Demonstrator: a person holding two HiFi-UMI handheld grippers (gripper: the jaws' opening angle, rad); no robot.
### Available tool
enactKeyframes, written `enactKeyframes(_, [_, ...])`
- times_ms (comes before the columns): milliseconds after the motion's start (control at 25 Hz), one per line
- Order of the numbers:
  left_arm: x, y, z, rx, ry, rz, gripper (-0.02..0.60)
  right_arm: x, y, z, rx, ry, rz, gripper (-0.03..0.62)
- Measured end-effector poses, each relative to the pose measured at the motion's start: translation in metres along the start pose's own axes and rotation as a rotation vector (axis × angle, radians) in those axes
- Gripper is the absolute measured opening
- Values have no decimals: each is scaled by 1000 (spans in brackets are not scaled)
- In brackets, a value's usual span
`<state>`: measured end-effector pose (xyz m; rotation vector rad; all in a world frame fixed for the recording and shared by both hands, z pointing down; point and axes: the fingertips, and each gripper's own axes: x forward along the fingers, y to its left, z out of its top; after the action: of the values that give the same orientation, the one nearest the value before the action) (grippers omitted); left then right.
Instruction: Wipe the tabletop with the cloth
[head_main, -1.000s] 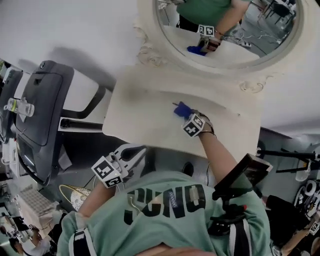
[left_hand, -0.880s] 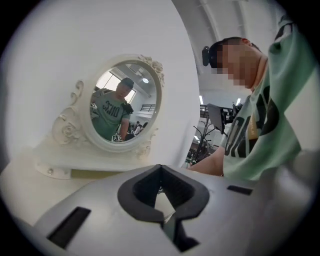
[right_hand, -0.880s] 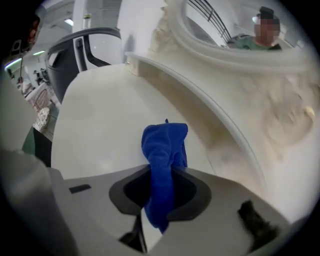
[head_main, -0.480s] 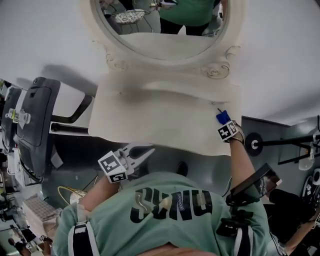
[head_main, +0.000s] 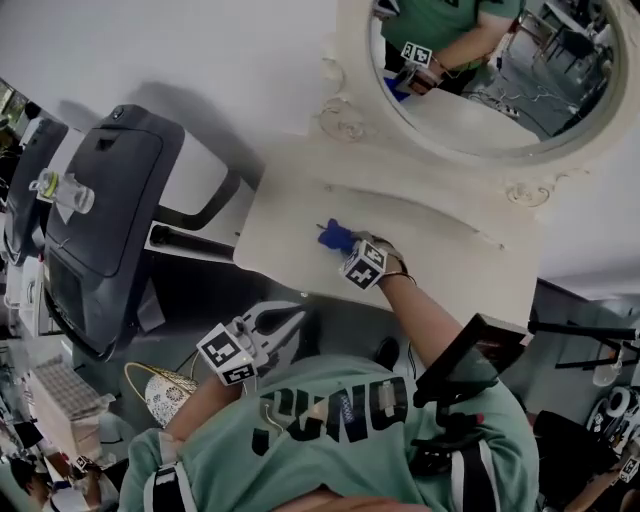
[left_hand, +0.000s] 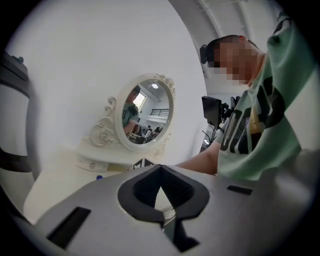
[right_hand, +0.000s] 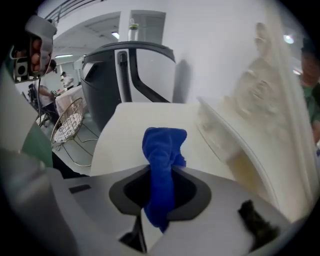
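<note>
A blue cloth (head_main: 336, 238) (right_hand: 162, 159) is pinched in my right gripper (head_main: 348, 247) (right_hand: 161, 200), which is shut on it. The cloth's free end rests on the cream tabletop (head_main: 440, 262) (right_hand: 135, 135) near its middle-left part. My left gripper (head_main: 278, 322) (left_hand: 161, 200) hangs below the table's front edge, by the person's chest, with its jaws shut and nothing between them. In the left gripper view the tabletop (left_hand: 55, 185) lies ahead under the mirror.
An ornate oval mirror (head_main: 490, 75) (left_hand: 145, 117) stands at the back of the table and reflects the arm and cloth. A dark chair (head_main: 100, 220) (right_hand: 125, 85) stands left of the table. A wire basket (head_main: 165, 395) (right_hand: 67, 125) sits on the floor.
My right gripper has swept the cloth from the table's right end back toward its left-middle. The head view has swung as well. The left gripper has stayed by the chest.
</note>
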<state>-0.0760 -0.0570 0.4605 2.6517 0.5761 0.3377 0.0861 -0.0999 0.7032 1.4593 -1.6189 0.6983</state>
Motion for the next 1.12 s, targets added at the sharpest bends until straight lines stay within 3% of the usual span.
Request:
enactKeyframes(120, [-58,41,2,-29,-5,67,9,55,38,97,-133,-23,47,80])
enactKeyframes(200, [-87,64,1,-49,-18,108,9,86,52,128,-194,0,57,80])
enactKeyframes(320, [-106,79,-4,-71,-31,134,9,102,54,132,-194,21,55,80])
enactKeyframes(440, [-94,75,-5,-70,-22,101,9,85,39,97,-127,52,47,80])
enactKeyframes(600, [-37,40,-4,-38,4,2,9,31,6,-18,1,116,-7,80])
enactKeyframes(760, [53,-23,-9,10,42,-136,9,-56,-37,-187,195,202,-110,80])
enactKeyframes(960, [149,-110,-23,8,85,-235,9,-168,-71,-397,403,333,-228,80])
enactKeyframes(1120, [190,-162,-35,20,138,-298,9,-223,-81,-493,533,381,-297,80])
